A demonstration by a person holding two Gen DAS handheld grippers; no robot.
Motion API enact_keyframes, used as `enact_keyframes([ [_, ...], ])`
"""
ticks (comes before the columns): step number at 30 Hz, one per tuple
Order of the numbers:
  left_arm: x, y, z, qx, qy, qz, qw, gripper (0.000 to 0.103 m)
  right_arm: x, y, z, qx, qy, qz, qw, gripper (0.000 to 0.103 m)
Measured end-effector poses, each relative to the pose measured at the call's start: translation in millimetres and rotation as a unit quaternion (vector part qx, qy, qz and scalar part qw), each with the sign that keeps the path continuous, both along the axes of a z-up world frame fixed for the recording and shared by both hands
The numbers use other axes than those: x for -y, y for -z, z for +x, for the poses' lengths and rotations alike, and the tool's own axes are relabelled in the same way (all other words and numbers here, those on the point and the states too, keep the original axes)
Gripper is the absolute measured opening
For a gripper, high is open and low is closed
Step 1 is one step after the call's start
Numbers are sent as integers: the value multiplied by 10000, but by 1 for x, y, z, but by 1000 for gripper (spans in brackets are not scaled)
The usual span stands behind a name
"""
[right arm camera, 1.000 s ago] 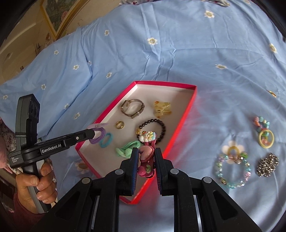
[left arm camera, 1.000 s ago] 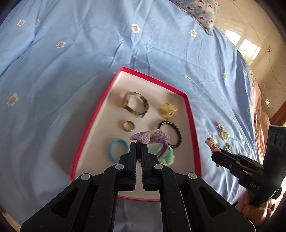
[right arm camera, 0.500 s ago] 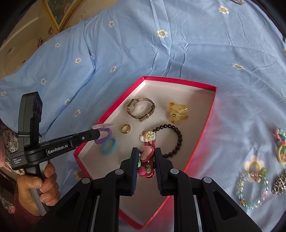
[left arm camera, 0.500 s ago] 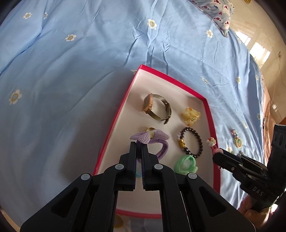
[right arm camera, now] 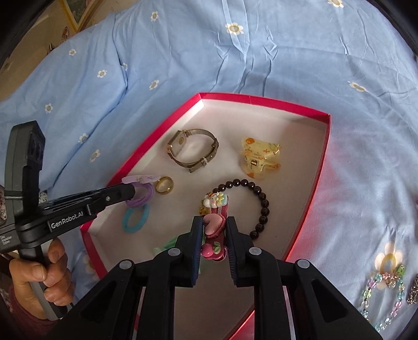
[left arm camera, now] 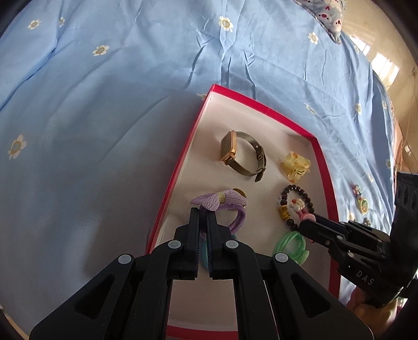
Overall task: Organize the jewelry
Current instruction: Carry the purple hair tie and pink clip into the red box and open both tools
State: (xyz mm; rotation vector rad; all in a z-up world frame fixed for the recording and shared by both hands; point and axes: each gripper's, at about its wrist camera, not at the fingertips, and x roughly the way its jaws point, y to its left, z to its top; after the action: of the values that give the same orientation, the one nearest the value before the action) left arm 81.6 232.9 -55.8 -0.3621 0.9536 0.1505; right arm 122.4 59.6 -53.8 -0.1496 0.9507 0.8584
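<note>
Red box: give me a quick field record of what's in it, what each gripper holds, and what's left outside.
box: red tray on blue bedsheet
inside: watch, yellow claw clip, gold ring, black bead bracelet, blue hair tie, green hair tie
left gripper: shut on purple bow hair tie
right gripper: shut on pink hair clip
outside: beaded pieces on sheet

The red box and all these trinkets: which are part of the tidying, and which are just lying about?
Part of the job:
- red box
- purple bow hair tie, held by left gripper
- pink hair clip, held by right gripper
- watch, gold ring, bead bracelet

Lying about:
- blue bedsheet
- pillow
</note>
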Motion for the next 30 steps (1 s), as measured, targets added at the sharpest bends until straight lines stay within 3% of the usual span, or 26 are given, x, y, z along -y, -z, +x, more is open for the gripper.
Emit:
enact_keyframes([
  [9, 0, 2, -2, -54, -43, 27, 10000, 7, -2, 3, 1, -26, -40, 12, 10000, 21],
  [16, 0, 1, -3, -74, -69, 19, 9999, 22, 1, 1, 1, -60, -8, 103, 9999, 23],
  [19, 1, -2, -5, -71, -86, 31, 9999, 28, 5, -4, 0, -62, 8, 208, 9998, 33],
  [30, 12, -16, -18, 37, -48, 37, 10000, 36, 26, -31, -16, 85, 70, 552, 9984, 37],
])
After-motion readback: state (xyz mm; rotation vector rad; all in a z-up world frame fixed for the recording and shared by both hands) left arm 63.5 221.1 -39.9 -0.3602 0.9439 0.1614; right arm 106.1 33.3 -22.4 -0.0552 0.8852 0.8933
